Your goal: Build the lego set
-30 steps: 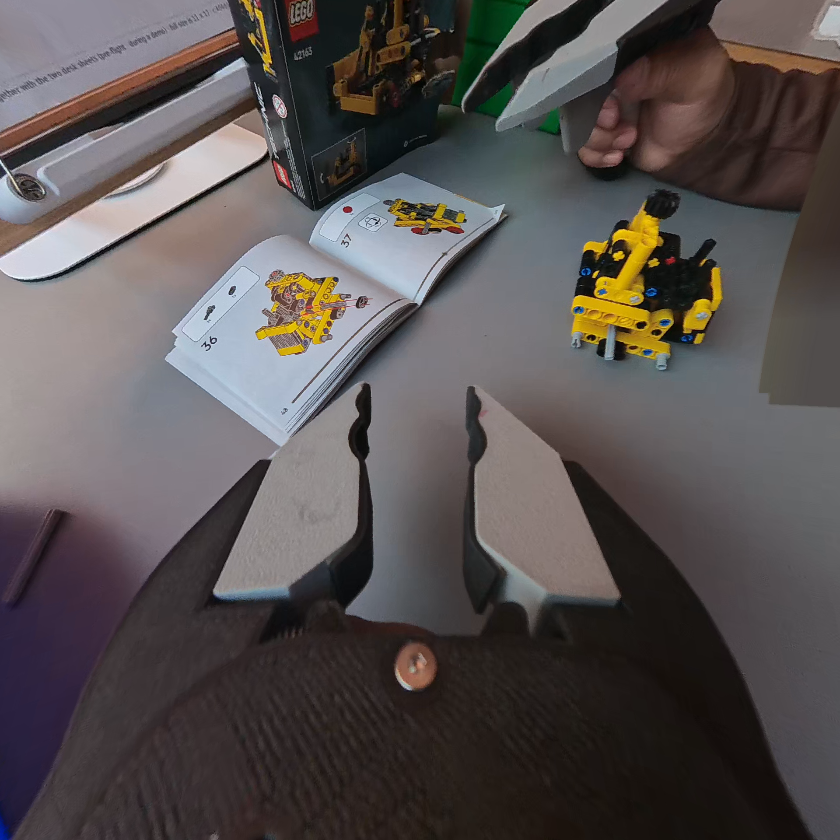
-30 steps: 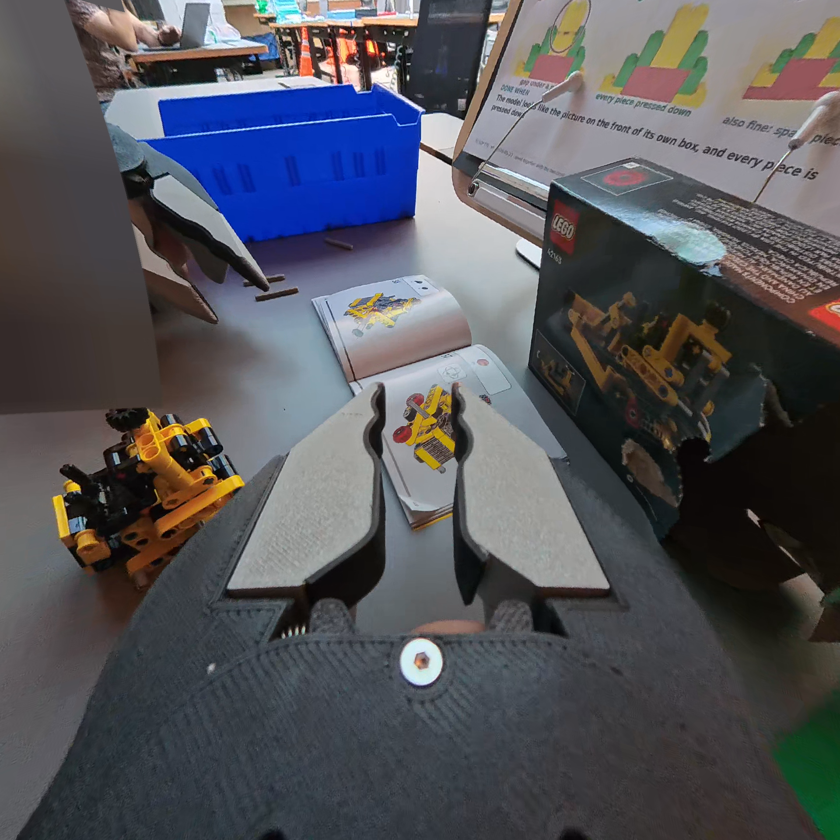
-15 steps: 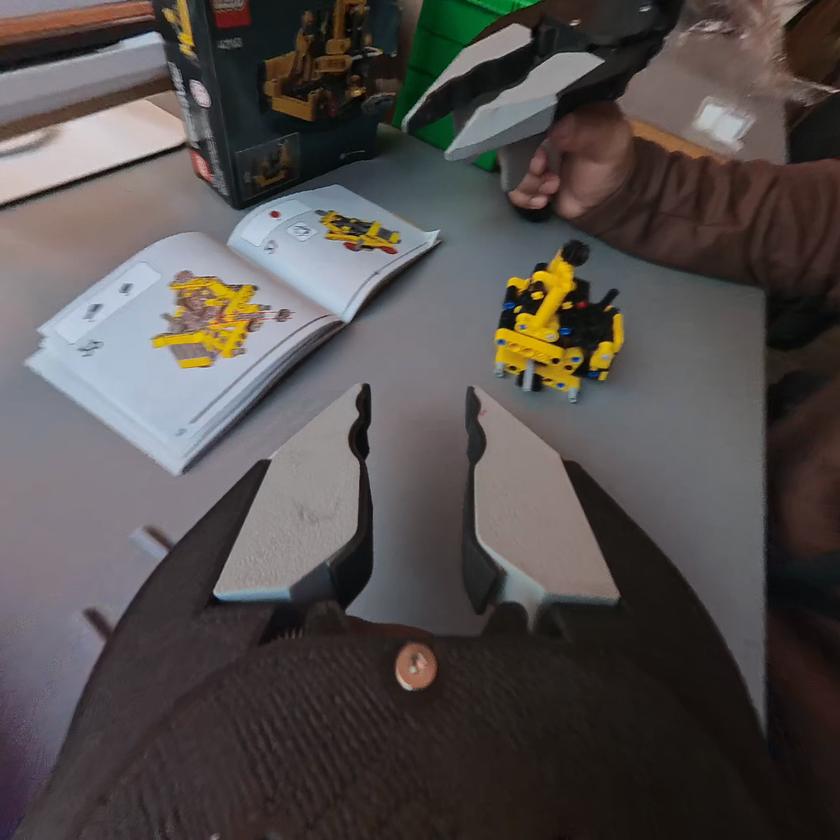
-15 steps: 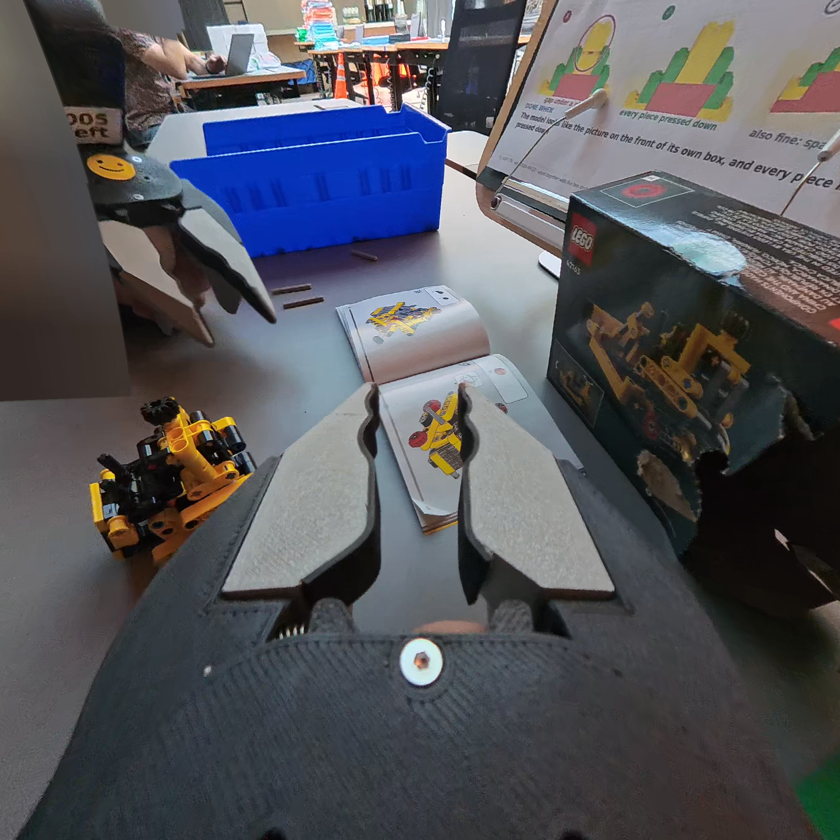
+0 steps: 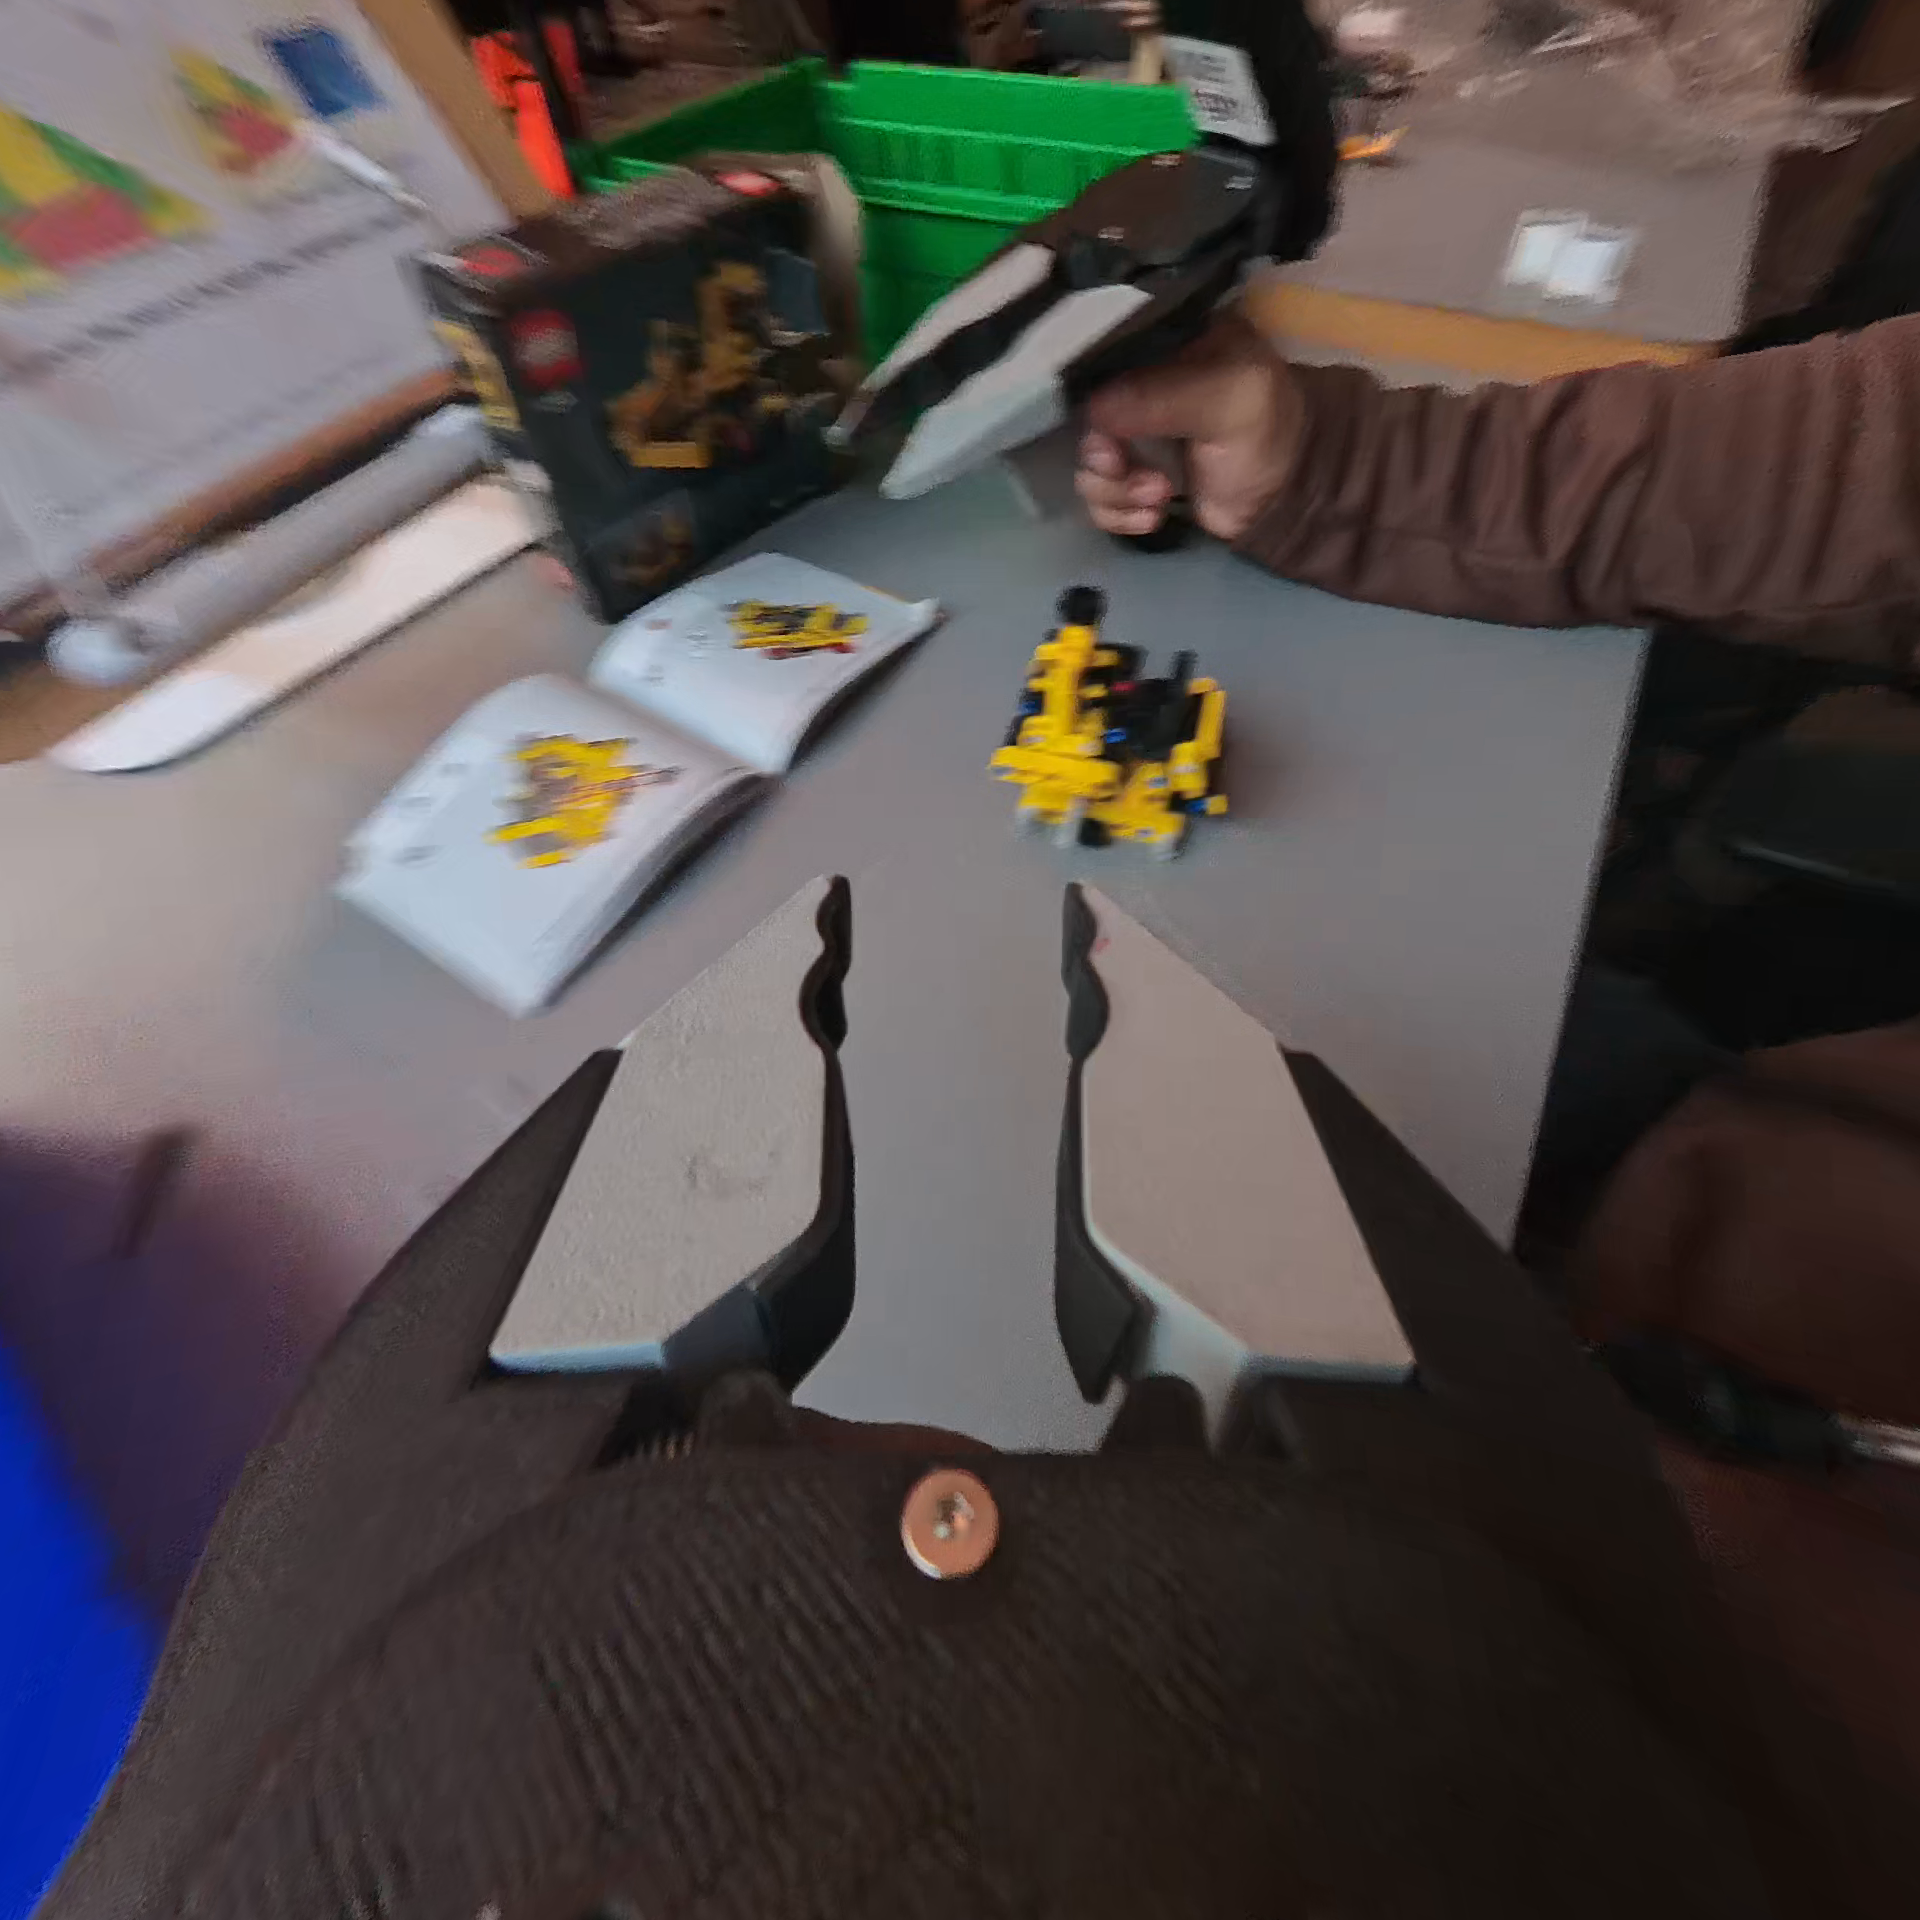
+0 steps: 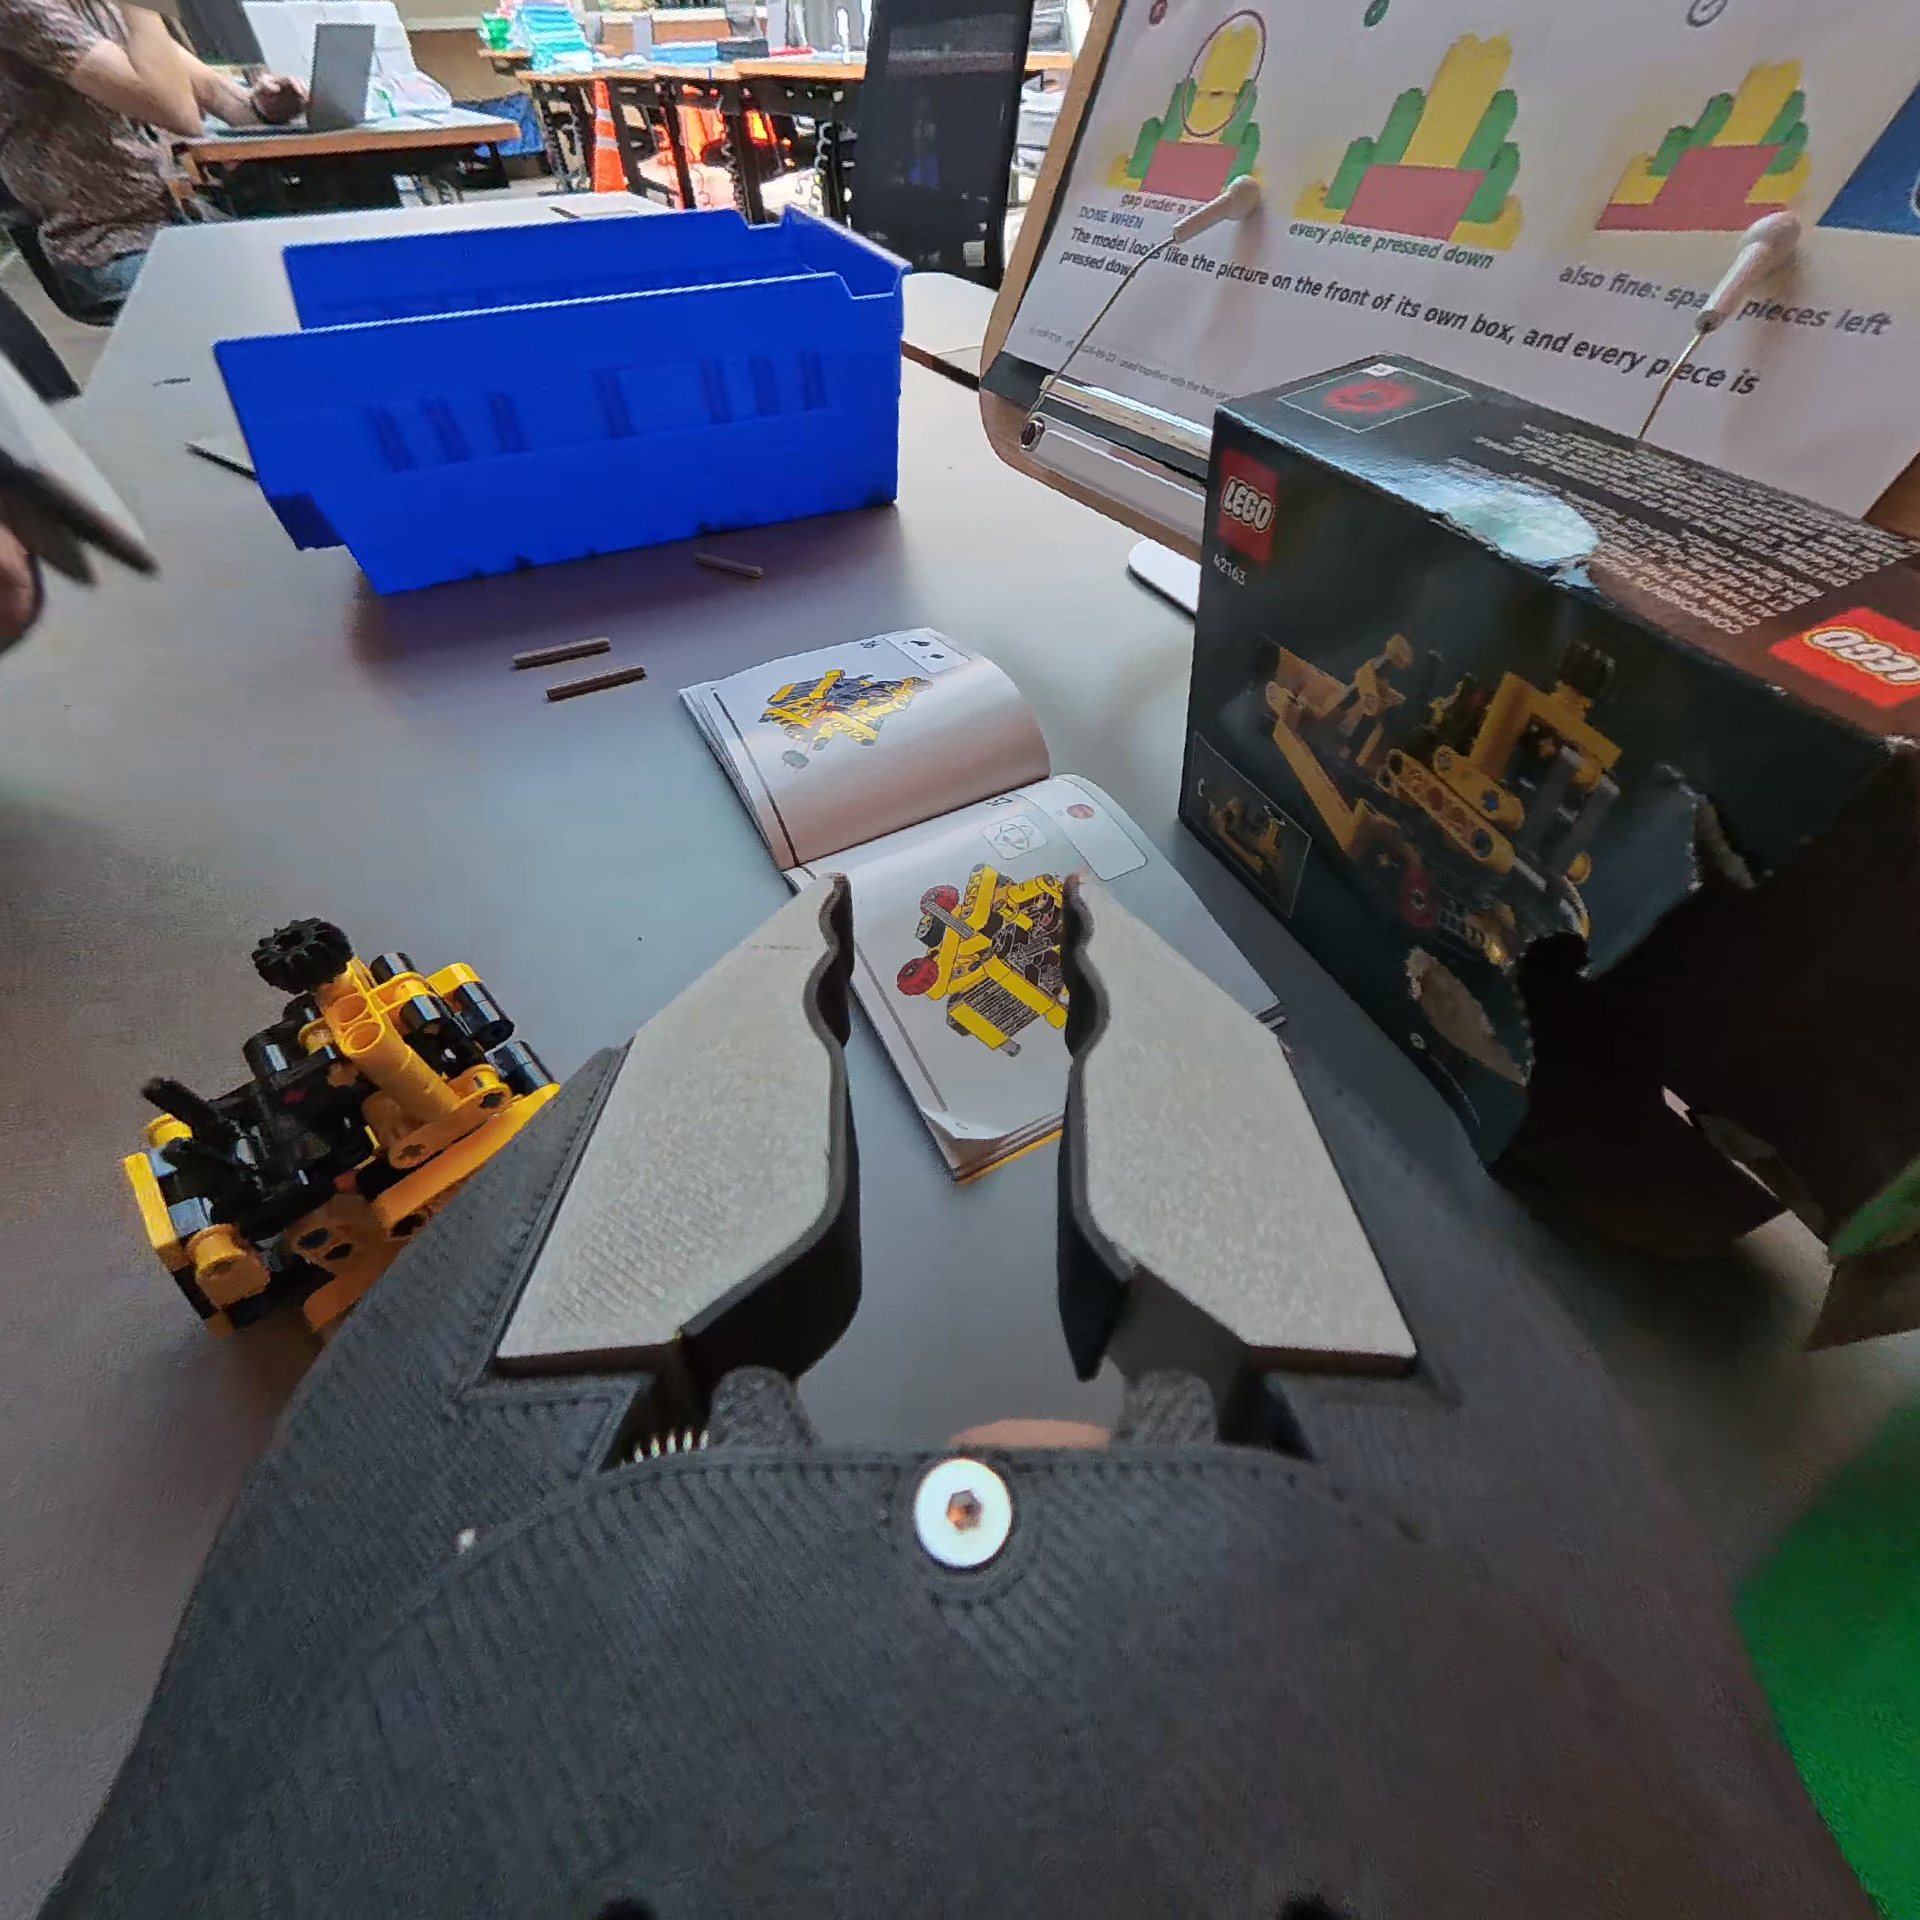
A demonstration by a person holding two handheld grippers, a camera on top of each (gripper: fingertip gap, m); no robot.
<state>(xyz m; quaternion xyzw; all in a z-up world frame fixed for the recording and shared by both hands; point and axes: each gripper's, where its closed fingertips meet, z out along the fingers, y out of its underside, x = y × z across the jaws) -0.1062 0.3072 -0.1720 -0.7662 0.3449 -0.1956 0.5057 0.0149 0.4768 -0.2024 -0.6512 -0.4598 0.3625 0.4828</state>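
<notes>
Both tongs [image 5: 948,904] [image 6: 951,904] wider than before

Shared workroom or lab set up for data collection, not a home. Rows of work tables [image 6: 343,130] in the background, a person [image 6: 73,135] seated at a laptop [image 6: 338,73], an orange cone [image 6: 606,145] between table legs. Nearer, on the grey table [image 6: 416,790]: blue bin [image 6: 582,416], green bin [image 5: 997,156], propped instruction board [image 6: 1455,208] with printed diagrams held on a stand.
</notes>
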